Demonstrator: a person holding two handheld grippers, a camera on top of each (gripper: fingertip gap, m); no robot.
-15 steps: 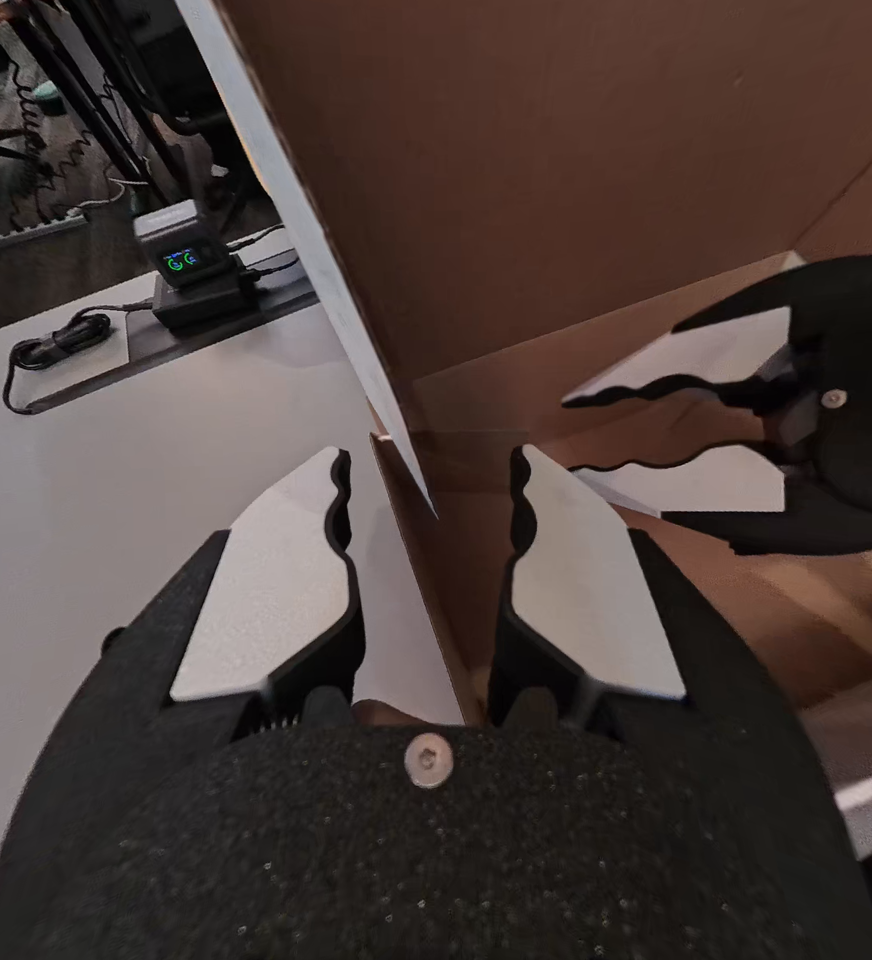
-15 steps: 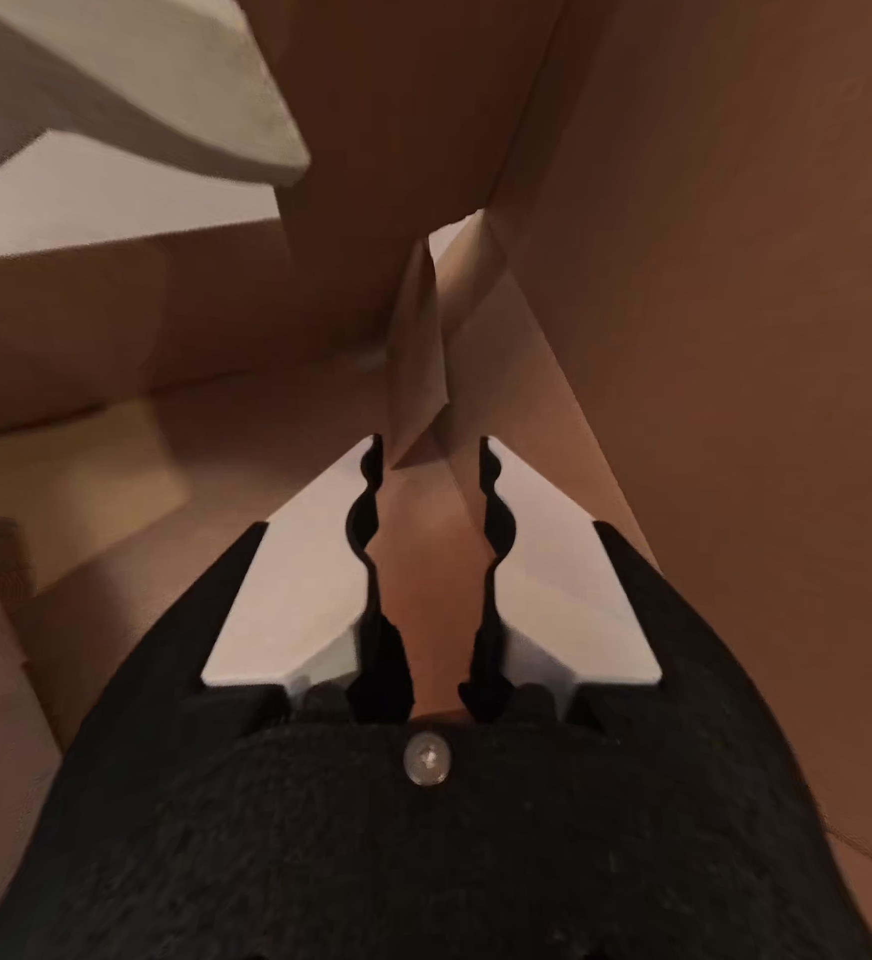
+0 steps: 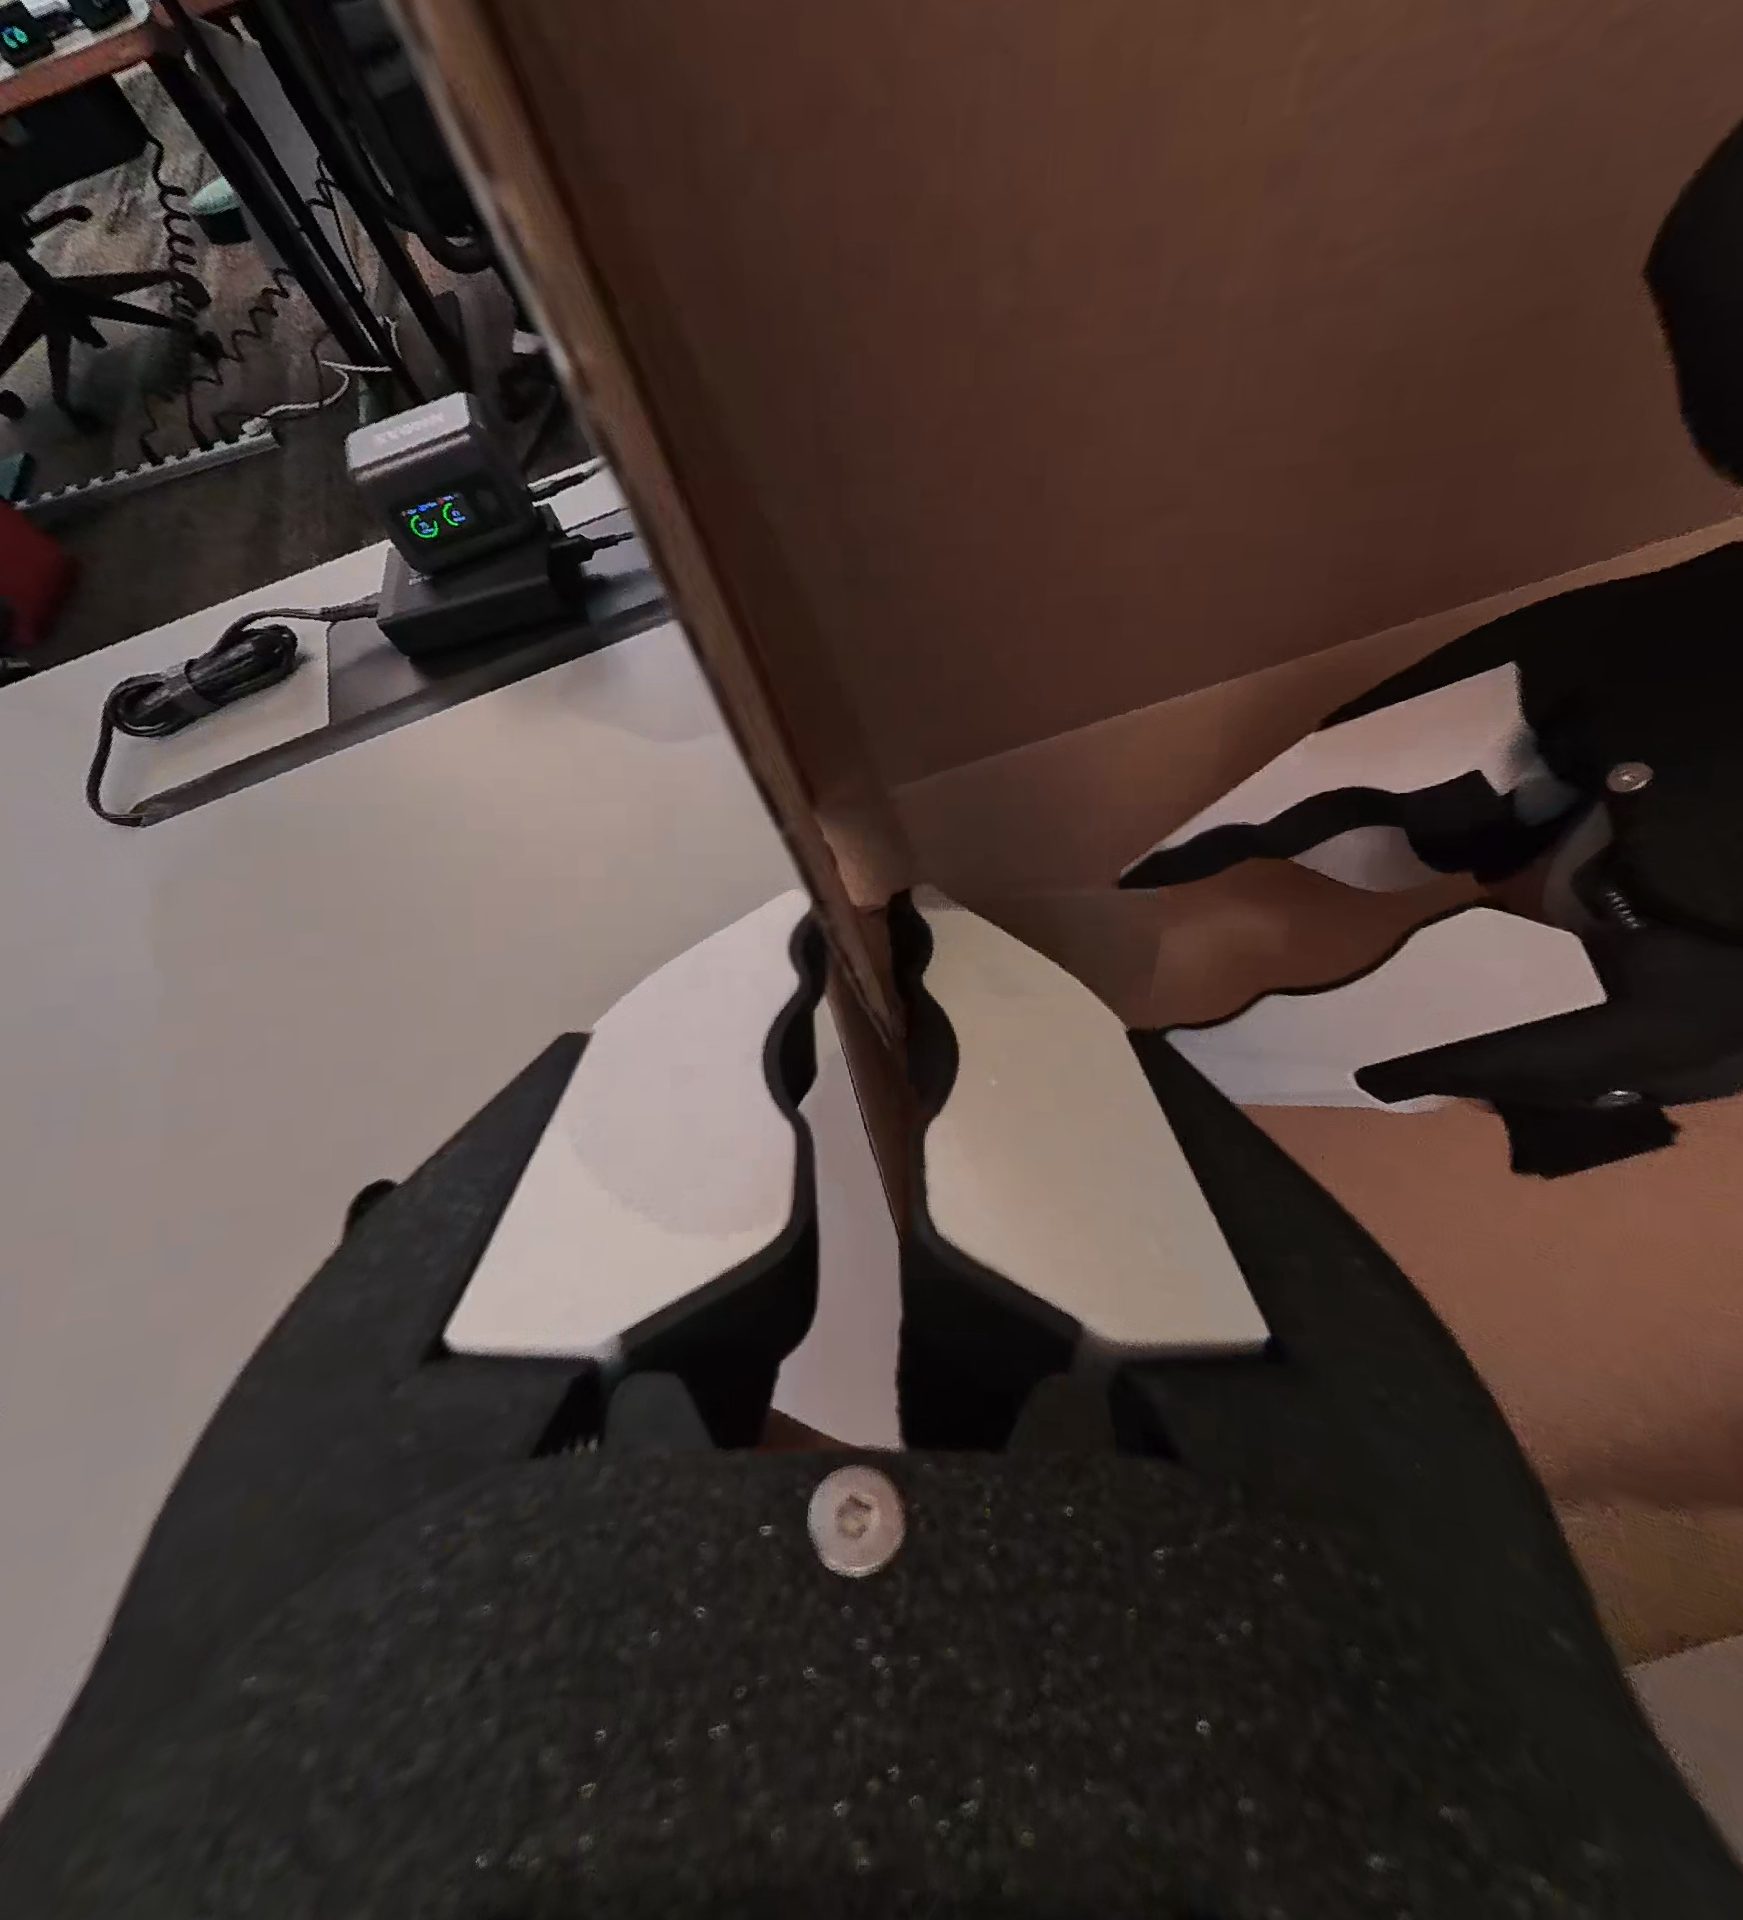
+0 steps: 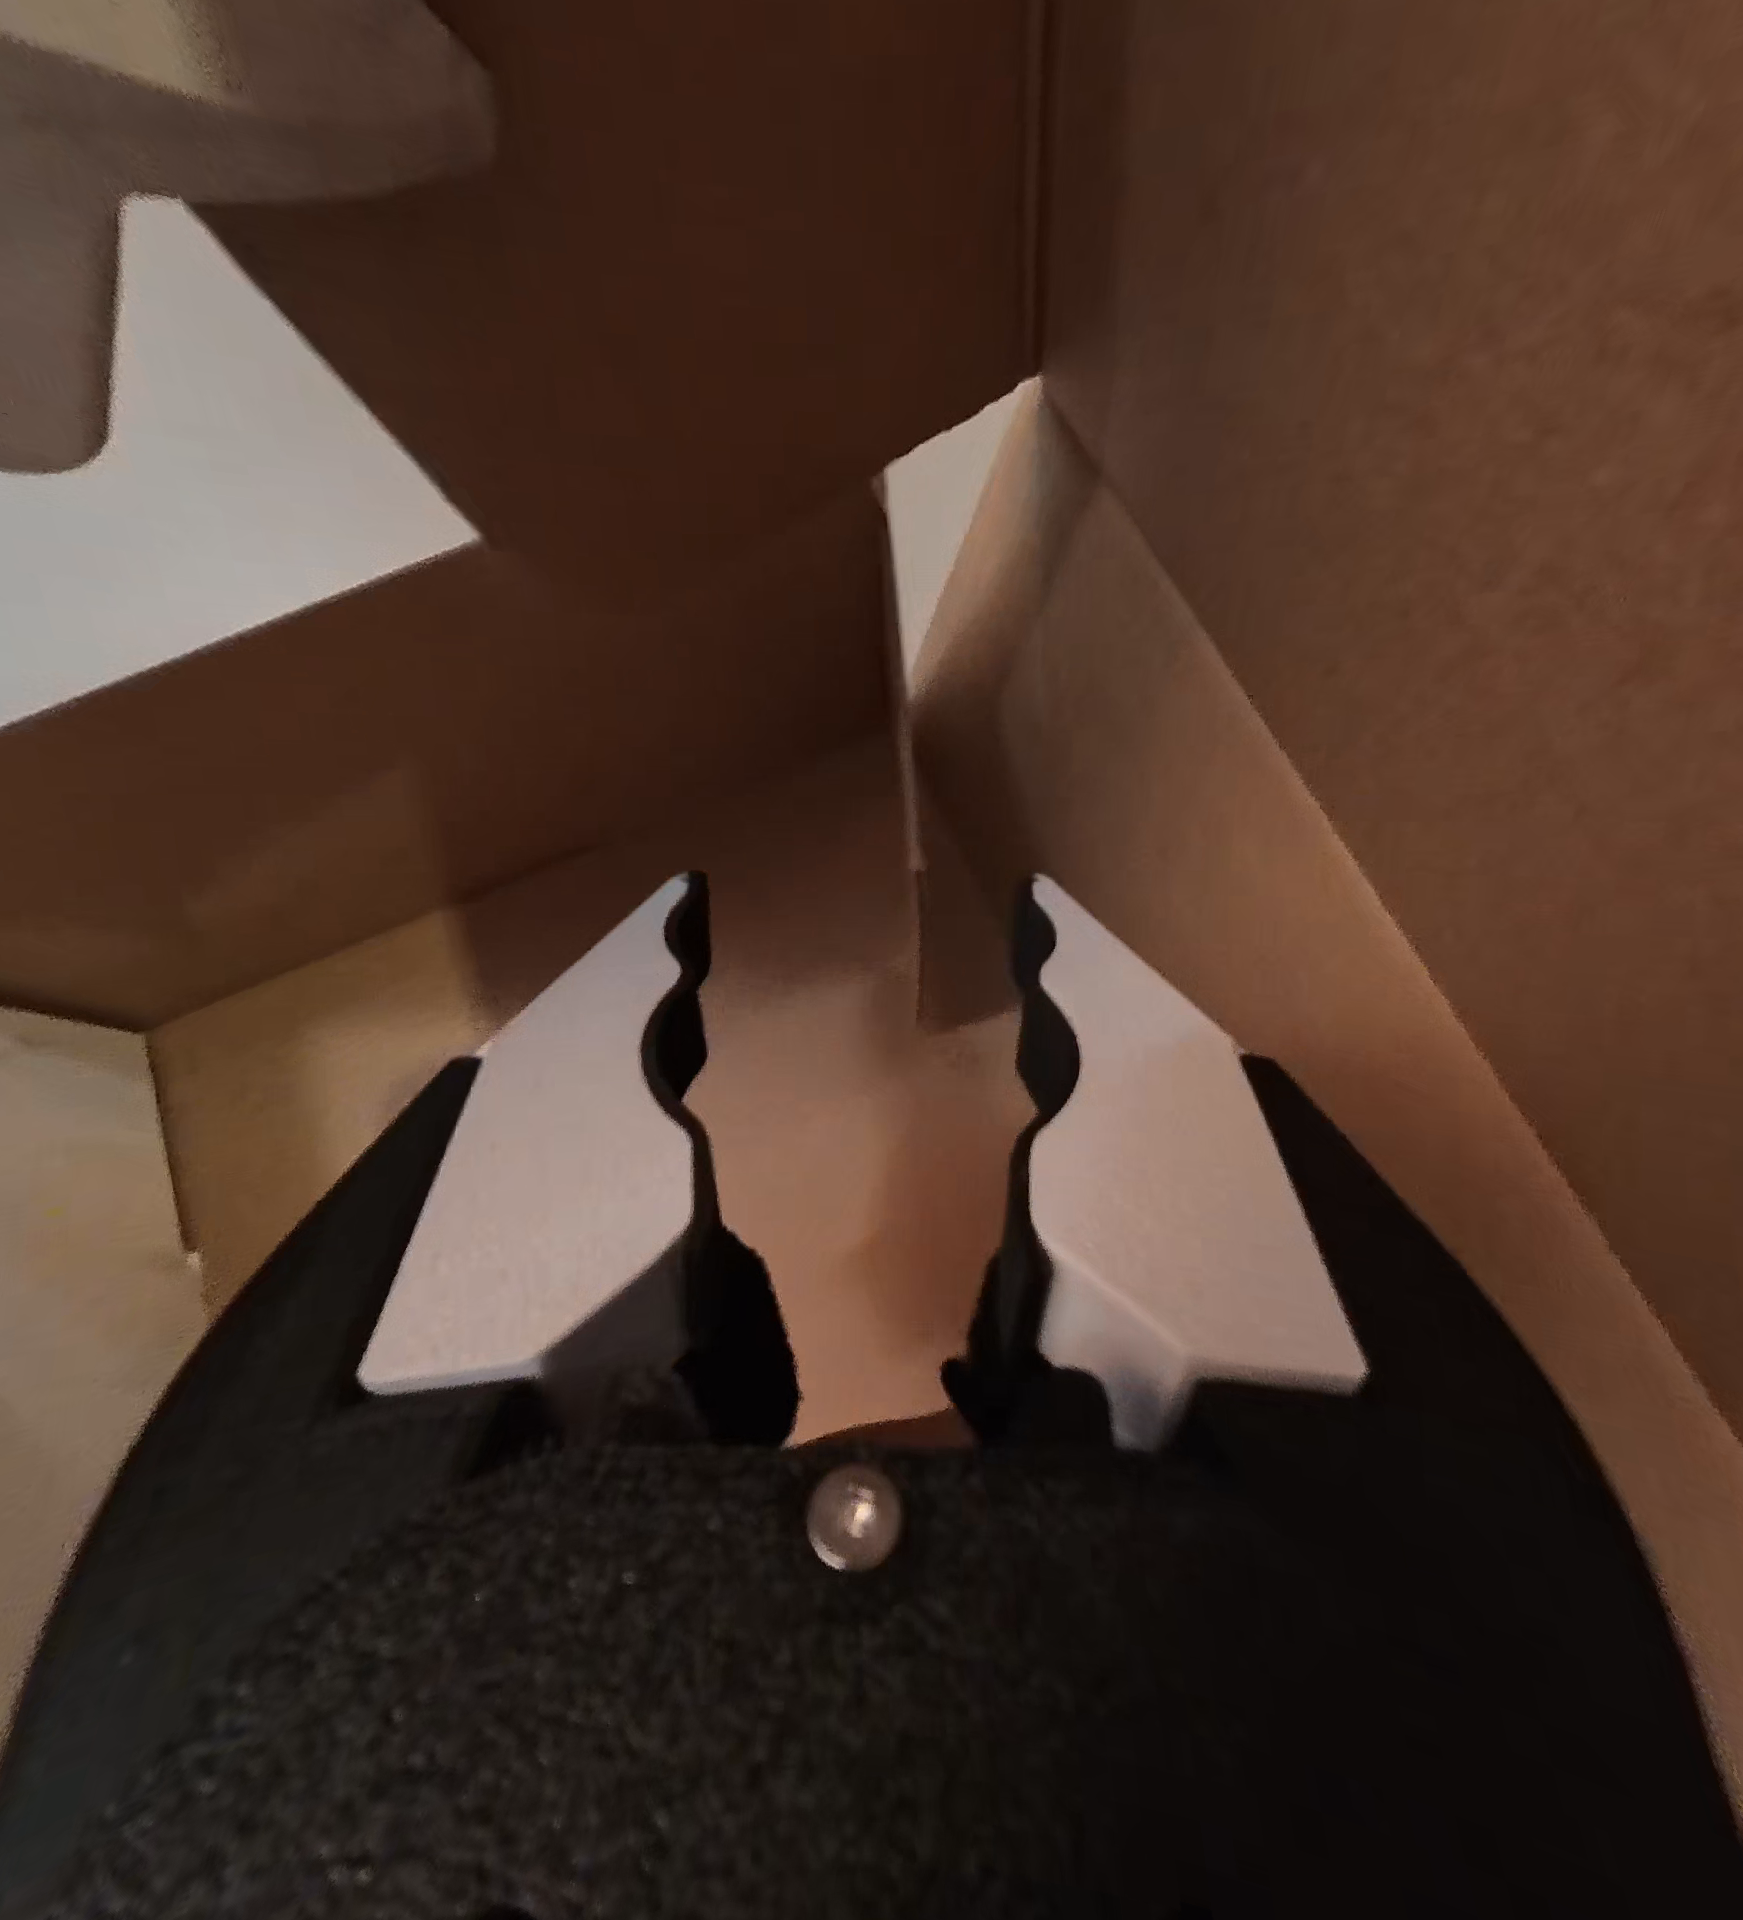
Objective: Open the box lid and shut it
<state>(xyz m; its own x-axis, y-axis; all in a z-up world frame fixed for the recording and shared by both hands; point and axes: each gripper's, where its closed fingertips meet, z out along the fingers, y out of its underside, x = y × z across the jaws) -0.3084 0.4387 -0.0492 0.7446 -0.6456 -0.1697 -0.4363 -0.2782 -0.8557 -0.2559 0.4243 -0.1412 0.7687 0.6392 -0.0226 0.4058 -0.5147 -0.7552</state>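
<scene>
Pinched now on the raised lid [image 3: 1106, 364] edge with the left gripper [image 3: 859, 940], wide apart half a second ago. Right gripper [image 4: 862, 894] spread wider, holding nothing, inside the open box [image 4: 1469, 727]. Maybe past upright. Best swung down slowly, grip kept tight.

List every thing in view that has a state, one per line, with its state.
left gripper: shut on the lid's side edge.
right gripper: open, holding nothing, inside the box.
box lid: raised, standing up.
box: open.
charger: screen lit, cable plugged in.
coiled cable: bundled, lying on the table.
</scene>
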